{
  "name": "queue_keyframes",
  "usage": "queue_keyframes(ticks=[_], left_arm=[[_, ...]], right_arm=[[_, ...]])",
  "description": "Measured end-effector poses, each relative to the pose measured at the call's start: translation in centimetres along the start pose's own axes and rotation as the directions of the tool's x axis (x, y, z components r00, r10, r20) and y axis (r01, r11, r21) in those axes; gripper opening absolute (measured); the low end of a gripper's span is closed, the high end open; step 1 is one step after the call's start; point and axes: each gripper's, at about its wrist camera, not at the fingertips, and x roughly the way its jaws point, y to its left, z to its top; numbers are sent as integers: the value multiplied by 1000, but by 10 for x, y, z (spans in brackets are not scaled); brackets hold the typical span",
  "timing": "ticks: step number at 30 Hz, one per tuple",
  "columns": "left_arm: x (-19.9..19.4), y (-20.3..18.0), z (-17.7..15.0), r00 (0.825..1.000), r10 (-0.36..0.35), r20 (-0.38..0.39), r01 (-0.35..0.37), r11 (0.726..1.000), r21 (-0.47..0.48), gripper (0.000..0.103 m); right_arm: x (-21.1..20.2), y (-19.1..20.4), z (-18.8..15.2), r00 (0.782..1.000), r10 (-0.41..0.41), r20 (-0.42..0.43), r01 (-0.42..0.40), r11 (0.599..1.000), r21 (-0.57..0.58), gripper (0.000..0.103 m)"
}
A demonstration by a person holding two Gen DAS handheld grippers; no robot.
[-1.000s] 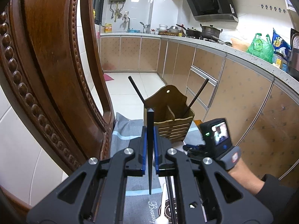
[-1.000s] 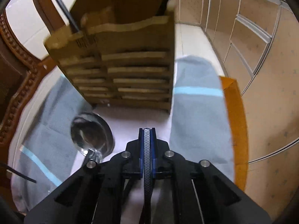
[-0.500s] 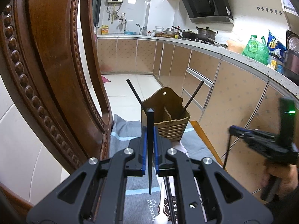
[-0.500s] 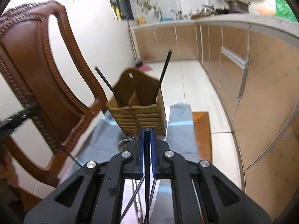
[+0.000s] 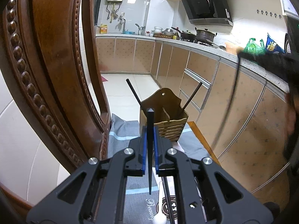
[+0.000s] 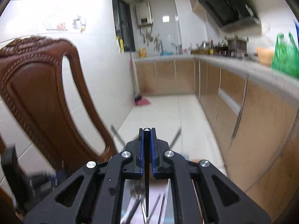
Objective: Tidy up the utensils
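A wooden utensil holder [image 5: 164,119] stands on a grey cloth [image 5: 123,130] at the far end of the table, with two black chopsticks [image 5: 133,92] leaning out of it. My left gripper [image 5: 150,130] is shut on a black chopstick [image 5: 150,149], held upright short of the holder. My right gripper [image 6: 147,133] is shut on another black chopstick [image 6: 147,177], raised high. In the left wrist view it is a blurred shape at the right with its chopstick [image 5: 229,100] hanging down. A white spoon [image 5: 159,212] and more chopsticks [image 5: 169,197] lie on the cloth below.
A carved wooden chair back [image 5: 46,71] rises close on the left. Kitchen cabinets [image 5: 214,93] and a countertop with pots and bags run along the right. The table's wooden edge [image 5: 200,132] shows to the right of the cloth.
My right gripper has lifted off the table with a chopstick and swung up high. My left gripper has barely moved, still gripping its chopstick.
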Motion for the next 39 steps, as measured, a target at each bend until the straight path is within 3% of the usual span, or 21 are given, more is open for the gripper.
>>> queue_keyframes(ticks=[4,9,18,20,21,22,23,25,28,31,33,36,39], left_arm=[[1,0,0,1000,-3,-3,3,1000,-10,6],[3,2,-1,1000,-4,-12,4,1000,-17,6],[15,13,-2,999,-2,-34,0,999,-46,6],[17,15,-3,999,0,-36,-2,999,-51,6],[18,16,-4,999,2,-38,-5,999,-53,6],[18,17,-4,999,3,-39,-6,998,-55,6],[19,18,-5,999,3,-39,-5,998,-58,6],[19,18,-5,999,7,-39,-9,998,-62,6],[20,18,-5,999,9,-37,-11,997,-71,6],[19,13,-5,999,19,-26,-20,997,-70,6],[16,9,-4,999,31,-15,-32,997,-64,6],[5,0,12,999,25,25,-23,997,-72,6],[-1,-13,35,998,20,52,-17,998,-58,6]], right_arm=[[31,10,35,996,-53,72,54,998,-12,7],[84,14,46,986,-119,117,120,993,-3,7],[155,-17,6,982,-170,83,158,979,132,8],[159,-32,-8,984,-167,53,155,971,183,13],[161,-37,-12,988,-153,23,146,969,200,23],[157,-42,-18,991,-136,5,132,968,215,39],[152,-46,-22,992,-126,2,122,966,227,47],[118,-56,-36,994,-103,46,87,962,259,75],[55,-67,-68,989,-72,132,32,960,279,91],[-3,-81,-117,981,-93,172,36,951,307,95],[-29,-92,-159,976,-142,167,80,939,333,95],[-24,-106,-184,983,-172,65,140,928,345,96],[-17,-114,-182,989,-135,56,108,934,342,95]])
